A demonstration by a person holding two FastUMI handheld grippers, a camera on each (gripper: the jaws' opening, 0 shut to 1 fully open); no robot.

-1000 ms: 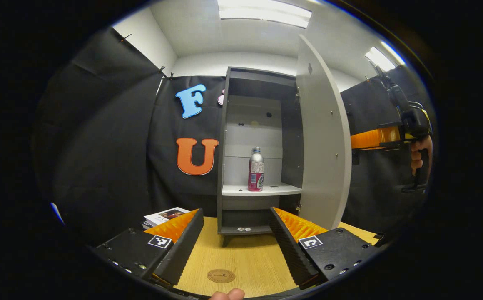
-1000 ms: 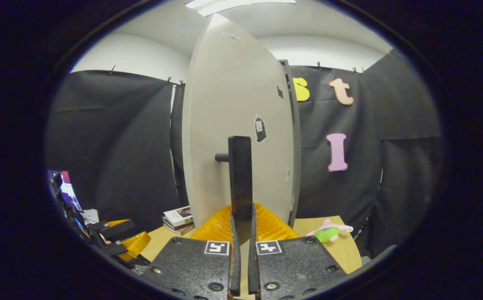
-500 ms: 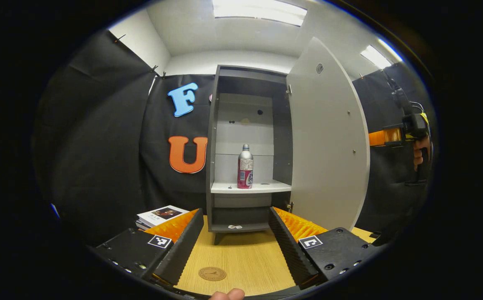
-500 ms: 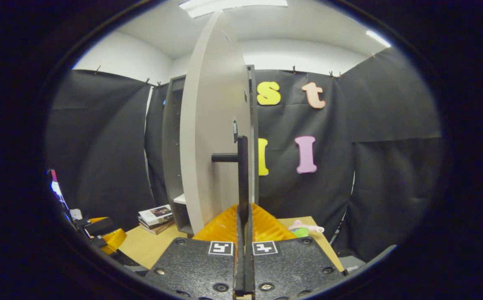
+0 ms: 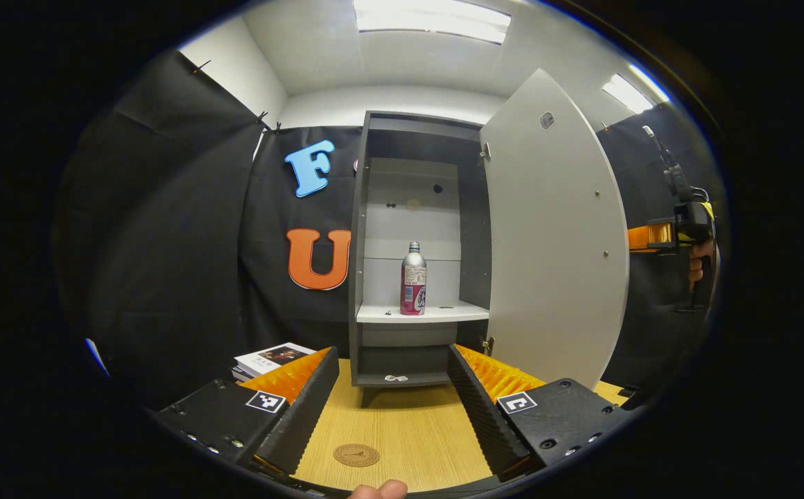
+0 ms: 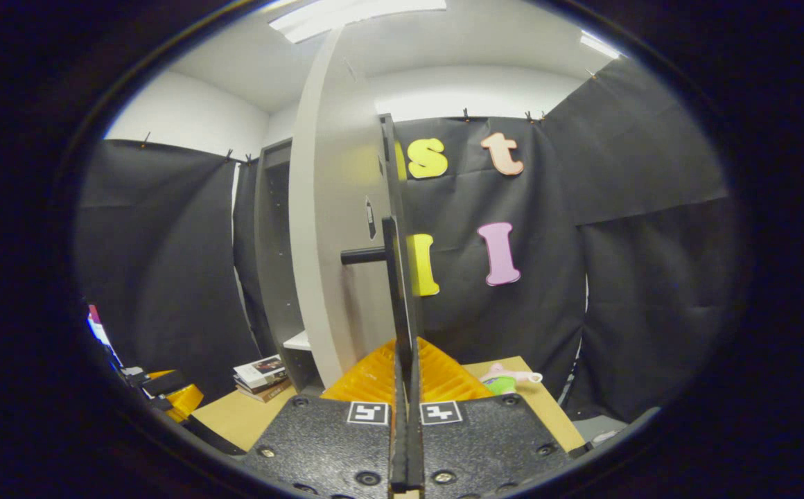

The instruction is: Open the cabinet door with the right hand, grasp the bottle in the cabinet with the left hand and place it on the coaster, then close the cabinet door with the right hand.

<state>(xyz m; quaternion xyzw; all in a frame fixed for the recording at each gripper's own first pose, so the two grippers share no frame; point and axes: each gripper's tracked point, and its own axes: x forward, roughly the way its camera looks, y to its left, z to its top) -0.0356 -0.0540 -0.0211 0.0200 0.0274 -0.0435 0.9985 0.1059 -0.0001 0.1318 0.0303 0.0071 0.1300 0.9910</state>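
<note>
one upright silver bottle [image 5: 413, 278], perhaps pink-labelled

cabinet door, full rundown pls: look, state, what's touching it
The cabinet door is a tall, flat, light grey panel, seemingly laminated board. It is swung wide open, upright, hinged on the right side of the dark grey cabinet; two hinges show along that edge. Its inner face bears a few small fittings. A dark bar handle stands off its outer face on a short post, and the right gripper is shut on that handle. Nothing else touches it.
</note>
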